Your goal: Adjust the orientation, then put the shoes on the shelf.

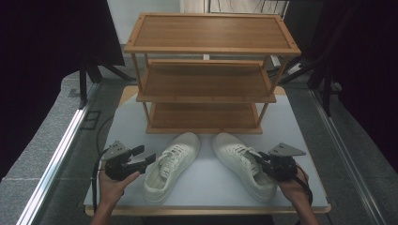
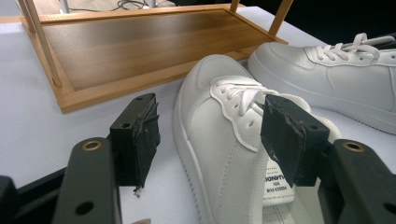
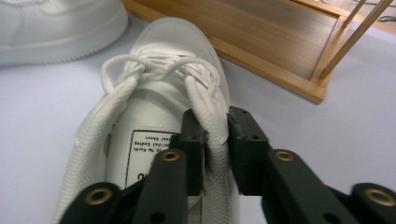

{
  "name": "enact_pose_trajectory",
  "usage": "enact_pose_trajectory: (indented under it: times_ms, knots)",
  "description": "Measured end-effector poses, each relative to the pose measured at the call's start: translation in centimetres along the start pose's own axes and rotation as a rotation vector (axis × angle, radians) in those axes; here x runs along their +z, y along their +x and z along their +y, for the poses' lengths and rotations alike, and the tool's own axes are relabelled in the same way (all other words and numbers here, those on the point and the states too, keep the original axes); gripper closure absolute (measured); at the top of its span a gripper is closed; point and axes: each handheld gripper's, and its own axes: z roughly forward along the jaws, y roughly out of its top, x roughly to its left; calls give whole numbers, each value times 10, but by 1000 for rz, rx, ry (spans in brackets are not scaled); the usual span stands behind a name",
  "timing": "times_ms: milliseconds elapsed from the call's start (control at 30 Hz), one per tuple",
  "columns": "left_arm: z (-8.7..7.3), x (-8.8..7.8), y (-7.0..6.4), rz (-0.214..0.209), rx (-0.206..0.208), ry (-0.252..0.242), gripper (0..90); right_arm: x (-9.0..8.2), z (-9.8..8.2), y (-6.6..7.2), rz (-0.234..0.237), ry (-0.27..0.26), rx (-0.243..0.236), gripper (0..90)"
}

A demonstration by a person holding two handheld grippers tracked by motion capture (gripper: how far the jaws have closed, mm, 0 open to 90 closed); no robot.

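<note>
My right tongs (image 3: 215,140) pinch white lace-up sneaker (image 3: 154,116) collar; left tongs (image 2: 210,135) gape, empty. Grip deeper, lift level toward wooden three-tier rack (image 1: 206,79) at 12 o'clock.

The left gripper (image 1: 144,157) is held low in the left hand (image 1: 112,185), with its jaws spread wide apart and pointed to the right. The right gripper (image 1: 259,159) is held in the right hand (image 1: 292,187), pointed leftward, and its jaws are drawn close together, with a thin fabric edge pinched between them.
</note>
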Motion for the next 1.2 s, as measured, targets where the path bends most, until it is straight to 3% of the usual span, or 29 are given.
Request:
enact_pose_trajectory:
  times_ms: [67,100,167,333,433,733,933,1200]
  knots:
    - [0,0,0,1,-3,-1,368,0,-1,-2,13,-9,13,715]
    - [-1,1,1,-2,-4,3,367,-2,-3,-4,43,-38,43,673]
    - [-1,1,0,-3,-4,6,367,-4,-5,-4,61,-70,60,634]
    - [-2,-1,-1,-7,-4,7,366,-13,-4,-4,82,-124,72,581]
    - [-1,-3,-2,-6,-6,3,365,-20,-1,-5,70,-144,62,555]
    - [1,-7,-4,-17,3,8,357,-27,-3,-10,63,-150,64,509]
    - [2,-13,-4,-21,10,12,351,-25,-2,-10,83,-136,43,477]
    - [-10,-21,2,-18,0,52,346,-25,-5,-12,91,-123,49,461]
